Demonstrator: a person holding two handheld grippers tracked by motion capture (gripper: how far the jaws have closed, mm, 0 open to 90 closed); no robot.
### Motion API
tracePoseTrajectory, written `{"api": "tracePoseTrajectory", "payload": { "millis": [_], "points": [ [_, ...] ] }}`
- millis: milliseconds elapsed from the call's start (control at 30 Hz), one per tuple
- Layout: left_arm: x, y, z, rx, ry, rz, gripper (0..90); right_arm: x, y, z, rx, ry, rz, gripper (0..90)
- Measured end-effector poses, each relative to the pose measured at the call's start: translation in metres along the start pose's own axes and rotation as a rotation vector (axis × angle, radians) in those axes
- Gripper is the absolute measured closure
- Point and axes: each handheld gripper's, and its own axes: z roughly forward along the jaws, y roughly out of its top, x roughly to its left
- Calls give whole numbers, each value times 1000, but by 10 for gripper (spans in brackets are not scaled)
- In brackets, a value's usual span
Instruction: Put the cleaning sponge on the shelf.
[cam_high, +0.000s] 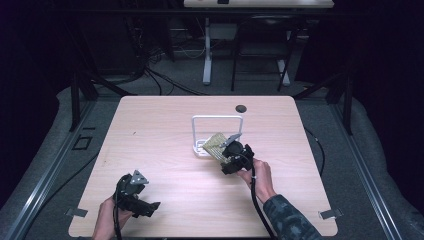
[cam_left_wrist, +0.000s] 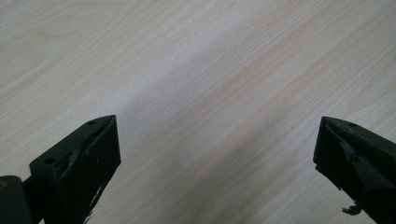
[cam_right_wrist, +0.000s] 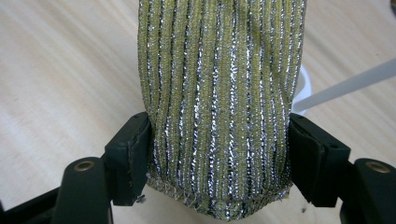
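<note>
The yellow scouring sponge (cam_right_wrist: 219, 107) is pinched across its width by the right gripper (cam_right_wrist: 219, 154), long axis pointing away towards the white rack (cam_high: 218, 118) just beyond; the left gripper (cam_left_wrist: 215, 154) is held spread and empty.

No legible text, labels, brand marks, numbers or signs found anywhere: checked the table (cam_high: 165, 130), the gold-and-silver ribbed sponge (cam_right_wrist: 219, 107), the white rack (cam_high: 217, 120) at 12 o'clock and both gripper bodies; nothing readable.

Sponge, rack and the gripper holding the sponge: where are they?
sponge (cam_right_wrist: 219, 107), right gripper view, middle of its ribbed face.
rack (cam_high: 217, 117), high view, top bar.
right gripper (cam_right_wrist: 219, 154), right gripper view, between its jaws.
</note>
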Motion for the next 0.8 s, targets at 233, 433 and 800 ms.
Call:
{"api": "tracePoseTrajectory", "payload": {
  "millis": [233, 433, 800],
  "points": [
    [1, 0, 0, -2, -6, -3, 7, -2, 10, 16, 10, -16, 26, 291],
    [0, 0, 0, 0, -3, 1, 7, 0, 17, 29, 32, -46, 40, 282],
    [0, 0, 0, -2, -1, 0, 12, 2, 30, 48, 44, -80, 62, 259]
  ]
}}
